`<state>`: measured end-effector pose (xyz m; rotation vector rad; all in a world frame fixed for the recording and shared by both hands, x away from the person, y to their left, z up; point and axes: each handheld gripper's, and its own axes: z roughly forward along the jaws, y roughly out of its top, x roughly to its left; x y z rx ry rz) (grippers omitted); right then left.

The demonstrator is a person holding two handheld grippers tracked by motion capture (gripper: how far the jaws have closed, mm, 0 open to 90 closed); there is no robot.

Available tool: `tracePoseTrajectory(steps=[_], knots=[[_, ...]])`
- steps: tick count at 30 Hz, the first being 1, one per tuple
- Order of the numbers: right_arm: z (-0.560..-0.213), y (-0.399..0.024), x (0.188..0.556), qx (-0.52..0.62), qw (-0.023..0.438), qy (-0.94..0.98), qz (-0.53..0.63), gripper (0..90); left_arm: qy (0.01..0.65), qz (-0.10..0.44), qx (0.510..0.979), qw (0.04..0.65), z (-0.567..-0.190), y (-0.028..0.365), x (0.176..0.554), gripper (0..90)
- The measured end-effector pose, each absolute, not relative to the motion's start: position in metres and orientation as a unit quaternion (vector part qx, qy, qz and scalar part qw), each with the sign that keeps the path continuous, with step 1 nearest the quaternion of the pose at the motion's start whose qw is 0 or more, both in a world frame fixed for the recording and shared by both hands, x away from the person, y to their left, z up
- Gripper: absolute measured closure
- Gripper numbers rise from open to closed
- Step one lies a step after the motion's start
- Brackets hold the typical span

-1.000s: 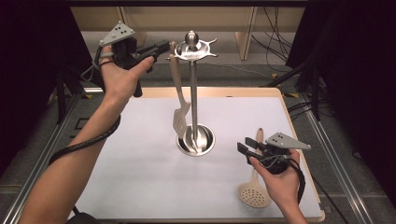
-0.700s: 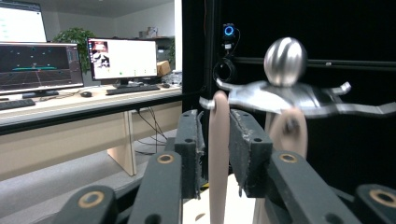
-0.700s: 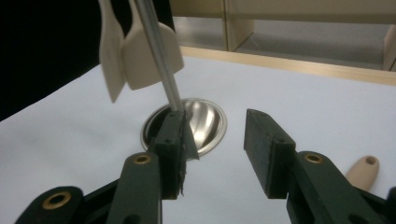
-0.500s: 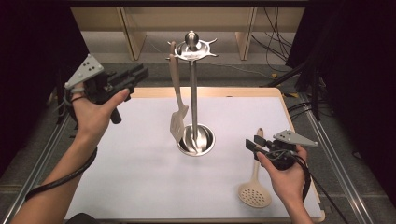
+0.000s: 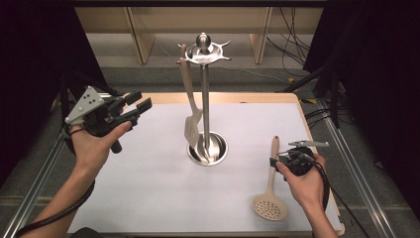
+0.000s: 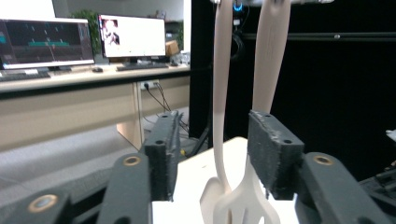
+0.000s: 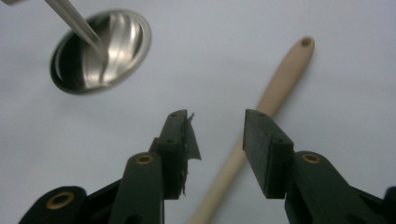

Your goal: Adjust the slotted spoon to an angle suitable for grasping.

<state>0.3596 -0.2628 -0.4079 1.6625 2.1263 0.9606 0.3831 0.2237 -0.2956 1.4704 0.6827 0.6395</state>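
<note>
Left gripper (image 5: 140, 105) open, empty, far left. Right gripper (image 5: 275, 161) open, empty, over skimmer (image 5: 270, 195). Slotted spatula (image 5: 190, 111) hangs on utensil stand (image 5: 205, 101).

Beige spatula (image 5: 191, 106) hanging, skimmer (image 5: 270, 196) flat

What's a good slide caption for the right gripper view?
Open right gripper hovers over the skimmer's handle, beside the steel stand base.

Two lit monitors (image 6: 84, 39) on a long desk (image 6: 70, 88), wooden shelving (image 5: 143, 29) behind.
</note>
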Motion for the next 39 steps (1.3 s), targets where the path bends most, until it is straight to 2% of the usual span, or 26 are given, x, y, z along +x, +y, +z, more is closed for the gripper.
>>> tracePoseTrajectory(steps=[3, 6, 15, 21, 22, 23, 25, 33, 34, 39], knots=[[-0.417, -0.265, 0.366, 0.577, 0.139, 0.75, 0.293, 64.0, 0.311, 0.269, 0.636, 0.654, -0.305, 0.222, 0.383, 47.8], [-0.424, -0.257, 0.37, 0.607, 0.11, 0.744, 0.256, 65.0, 0.321, 0.262, 0.638, 0.649, -0.31, 0.221, 0.384, 45.1], [-0.438, -0.257, 0.388, 0.619, 0.083, 0.753, 0.206, 63.1, 0.328, 0.259, 0.638, 0.646, -0.311, 0.221, 0.383, 43.7], [-0.443, -0.247, 0.385, 0.679, 0.03, 0.711, 0.18, 62.3, 0.332, 0.258, 0.638, 0.645, -0.311, 0.222, 0.383, 43.7], [-0.446, -0.251, 0.387, 0.661, 0.045, 0.728, 0.177, 62.3, 0.331, 0.257, 0.639, 0.645, -0.311, 0.223, 0.383, 43.7], [-0.446, -0.251, 0.387, 0.659, 0.035, 0.73, 0.178, 62.3, 0.332, 0.257, 0.638, 0.645, -0.311, 0.223, 0.383, 43.6], [-0.448, -0.249, 0.387, 0.663, 0.044, 0.727, 0.172, 62.2, 0.332, 0.256, 0.64, 0.644, -0.312, 0.223, 0.383, 43.6], [-0.453, -0.244, 0.389, 0.665, 0.026, 0.73, 0.156, 63.6, 0.332, 0.253, 0.646, 0.64, -0.314, 0.222, 0.385, 43.4], [-0.453, -0.246, 0.39, 0.66, 0.035, 0.736, 0.147, 64.4, 0.329, 0.254, 0.648, 0.639, -0.314, 0.222, 0.386, 43.4], [-0.452, -0.245, 0.392, 0.663, 0.02, 0.733, 0.15, 68.1, 0.33, 0.252, 0.649, 0.638, -0.315, 0.221, 0.385, 43.4]])
